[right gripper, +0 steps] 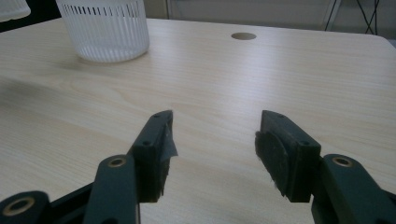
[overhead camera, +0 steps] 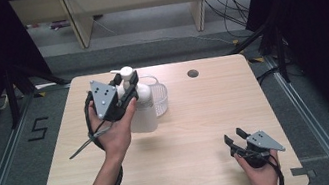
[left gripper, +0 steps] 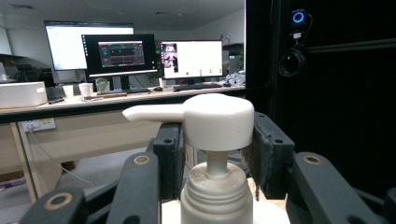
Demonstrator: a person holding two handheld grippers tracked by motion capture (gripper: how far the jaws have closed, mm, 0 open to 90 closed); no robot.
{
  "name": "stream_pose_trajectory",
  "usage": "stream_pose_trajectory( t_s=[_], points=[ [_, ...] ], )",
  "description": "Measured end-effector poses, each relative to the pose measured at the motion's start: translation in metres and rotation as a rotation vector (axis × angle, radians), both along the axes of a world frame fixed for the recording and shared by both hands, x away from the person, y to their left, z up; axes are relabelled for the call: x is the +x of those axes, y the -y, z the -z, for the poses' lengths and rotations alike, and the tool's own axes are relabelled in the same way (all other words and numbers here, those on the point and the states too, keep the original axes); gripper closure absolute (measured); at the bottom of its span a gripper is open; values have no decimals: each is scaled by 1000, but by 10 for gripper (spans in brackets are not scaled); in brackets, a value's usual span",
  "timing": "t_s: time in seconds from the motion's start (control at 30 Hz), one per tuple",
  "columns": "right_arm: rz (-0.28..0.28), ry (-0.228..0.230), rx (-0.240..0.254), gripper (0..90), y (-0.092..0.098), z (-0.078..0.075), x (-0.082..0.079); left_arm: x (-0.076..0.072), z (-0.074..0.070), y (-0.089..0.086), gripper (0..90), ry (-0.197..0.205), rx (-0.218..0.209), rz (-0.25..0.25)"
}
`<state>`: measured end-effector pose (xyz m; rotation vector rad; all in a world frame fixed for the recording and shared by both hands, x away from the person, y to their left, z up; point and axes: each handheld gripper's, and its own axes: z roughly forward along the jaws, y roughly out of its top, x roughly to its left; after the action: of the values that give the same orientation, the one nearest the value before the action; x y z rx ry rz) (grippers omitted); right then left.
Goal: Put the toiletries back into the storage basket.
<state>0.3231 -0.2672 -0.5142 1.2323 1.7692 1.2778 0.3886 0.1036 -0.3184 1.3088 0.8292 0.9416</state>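
Pump bottle (overhead camera: 140,107), white, stands upright on the tabletop (overhead camera: 194,133) in the upper-left-centre of the high view, touching or just in front of the basket. Left gripper (overhead camera: 124,90) sits at the bottle's top, held by the person's left hand (overhead camera: 114,131); grey three-cornered plate faces up. In the left gripper view the pump head (left gripper: 212,122) fills the centre, spout pointing to frame left, ribbed collar (left gripper: 217,193) below it. Jaws stand on either side of the pump head, pads close against it; looks like a grip on the pump head, contact on the right pad clearer than on the left.

White slatted basket (overhead camera: 159,97) sits just right of the bottle; in the right gripper view it is at upper left (right gripper: 103,29).

Right gripper (overhead camera: 236,137) is at the lower right of the high view, low over the tabletop, well apart from the bottle. Jaws are spread wide, nothing between them.

Round cable hole (overhead camera: 193,73) in the tabletop, upper centre.
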Motion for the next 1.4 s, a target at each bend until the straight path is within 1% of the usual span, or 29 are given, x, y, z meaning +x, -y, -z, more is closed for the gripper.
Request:
stream_pose_trajectory(
  t_s=[0.17, 0.23, 0.27, 0.33, 0.37, 0.8, 0.83, 0.9, 0.93, 0.97, 1.0, 1.03, 1.07, 1.1, 1.13, 1.23, 1.4],
  points=[
    [-2, -9, 7, 458, 0, 0, 0, 3, -3, 1, 592, 6, -3, -1],
    [-2, -3, 1, 458, 0, 0, 0, 4, -4, 1, 592, 9, -4, -1],
    [-3, -11, 11, 458, -1, 0, 0, 4, -5, 2, 592, 10, -3, -2],
    [-4, -11, 12, 458, -1, 0, 0, 5, -6, 2, 592, 11, -4, -3],
    [-2, -3, 2, 458, 0, 0, 0, 6, -6, 2, 592, 9, -4, -3],
    [-2, 4, -1, 458, 0, 0, 0, 13, -10, 6, 592, 8, -3, -3],
    [6, -20, 26, 458, -2, 0, -2, 13, -11, 7, 592, 10, -3, -3],
    [2, -27, 22, 458, -1, -1, -2, 15, -11, 7, 592, 8, -6, -3],
    [1, -11, 13, 458, -1, 0, -1, 15, -12, 7, 592, 9, -5, -4],
    [4, -15, 17, 458, -1, 0, -1, 16, -12, 8, 593, 11, -6, -3],
    [-2, 0, 0, 458, 0, 0, 0, 16, -12, 8, 592, 11, -6, -3],
    [4, -33, 30, 458, -2, -1, -2, 15, -12, 8, 592, -8, -17, -18],
    [4, -33, 30, 458, -2, -1, -2, 15, -12, 8, 592, -8, -17, -18],
    [-4, -24, 19, 458, -1, 0, -1, 17, -14, 8, 593, 6, -7, -19],
    [-2, -27, 20, 458, -1, -1, -1, 17, -13, 9, 592, -8, -21, -20],
    [2, -16, 16, 458, -1, 0, 0, 19, -15, 8, 592, -7, -18, -21],
    [2, -16, 16, 458, -1, 0, 0, 21, -18, 9, 592, -6, -17, -26]
  ],
)
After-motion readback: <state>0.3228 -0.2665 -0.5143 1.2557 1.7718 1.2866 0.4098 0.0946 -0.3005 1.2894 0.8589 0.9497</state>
